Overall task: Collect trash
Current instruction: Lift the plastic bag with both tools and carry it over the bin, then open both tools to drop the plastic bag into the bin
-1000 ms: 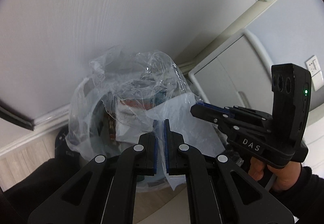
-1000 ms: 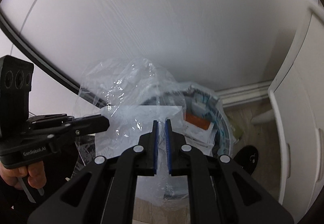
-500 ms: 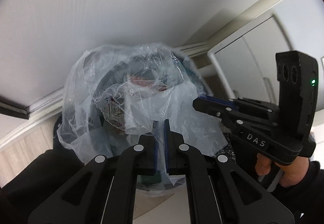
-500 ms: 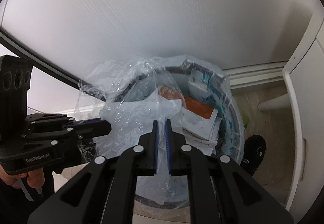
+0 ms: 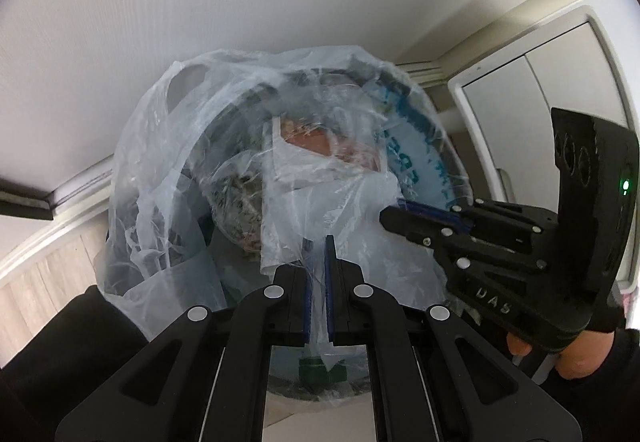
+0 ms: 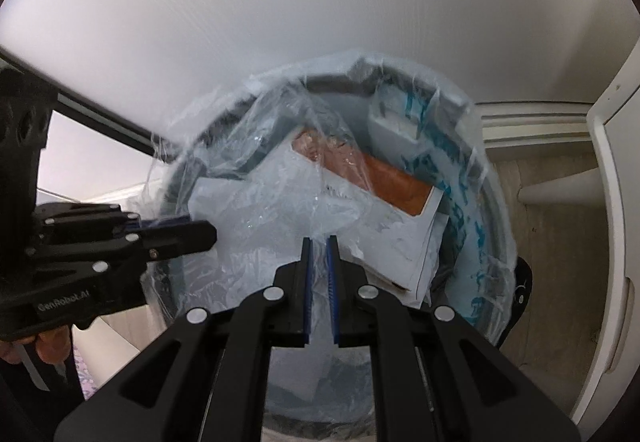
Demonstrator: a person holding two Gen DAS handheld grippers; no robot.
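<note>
We look down into a round trash bin (image 6: pixel 494 242) against the wall (image 6: pixel 320 22), its mouth facing us. Its clear plastic bag (image 5: pixel 160 170) drapes over cardboard trash (image 6: pixel 400 186). Our left gripper (image 5: pixel 315 242) and right gripper (image 6: pixel 319 242) each have jaws clamped on bag film.

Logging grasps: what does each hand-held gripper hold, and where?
Both pinch the clear plastic bag: the left hand-held gripper and right hand-held gripper each clamp loose film near its opening.

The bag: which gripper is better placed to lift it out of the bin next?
Neither alone. The left gripper and the right gripper are each shut on the plastic bag, on opposite sides, so both should lift together.
</note>
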